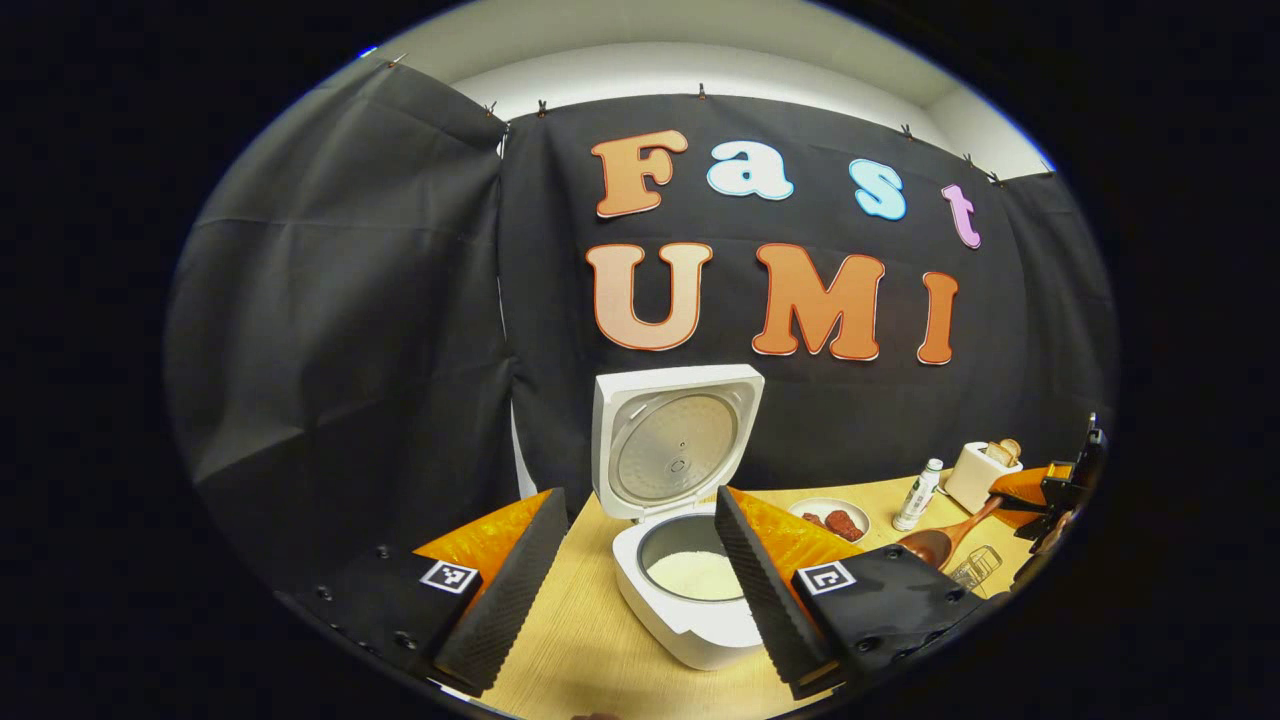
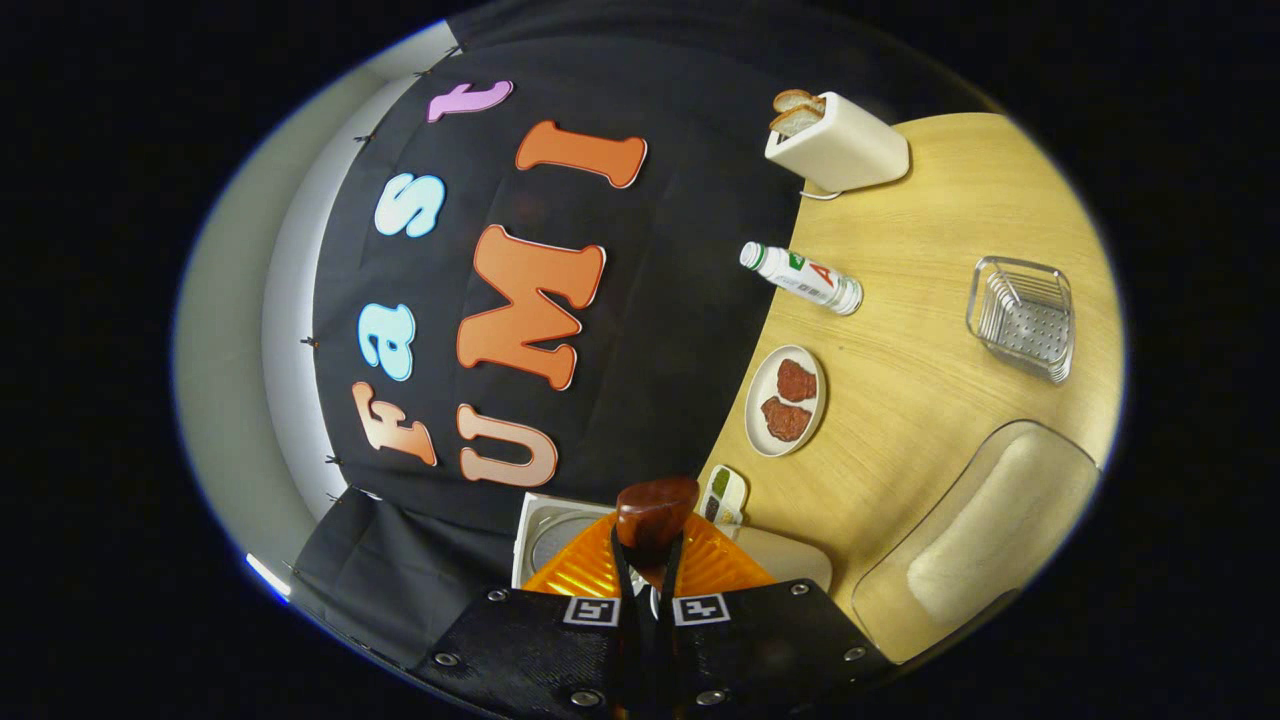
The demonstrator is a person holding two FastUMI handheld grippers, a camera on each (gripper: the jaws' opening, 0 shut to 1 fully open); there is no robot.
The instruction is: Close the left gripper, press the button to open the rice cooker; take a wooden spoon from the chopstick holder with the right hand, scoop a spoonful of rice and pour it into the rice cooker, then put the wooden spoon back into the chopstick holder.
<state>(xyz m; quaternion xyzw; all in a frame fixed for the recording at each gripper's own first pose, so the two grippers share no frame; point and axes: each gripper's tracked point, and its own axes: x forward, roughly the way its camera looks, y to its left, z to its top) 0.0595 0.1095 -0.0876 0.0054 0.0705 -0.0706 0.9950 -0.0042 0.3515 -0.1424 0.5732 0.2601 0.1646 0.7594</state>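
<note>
Rice cooker's open, spoon's in my right gripper.

The white rice cooker (image 1: 690, 600) sits on the wooden table with its lid (image 1: 675, 440) flipped straight up, silver inner plate facing me, and a pale layer of rice (image 1: 695, 575) in the pot. My right gripper (image 2: 648, 590) is clamped on the dark wooden spoon (image 2: 655, 510); in the left gripper view the spoon (image 1: 940, 540) hangs low over the table just right of the cooker, bowl end toward it.
</note>
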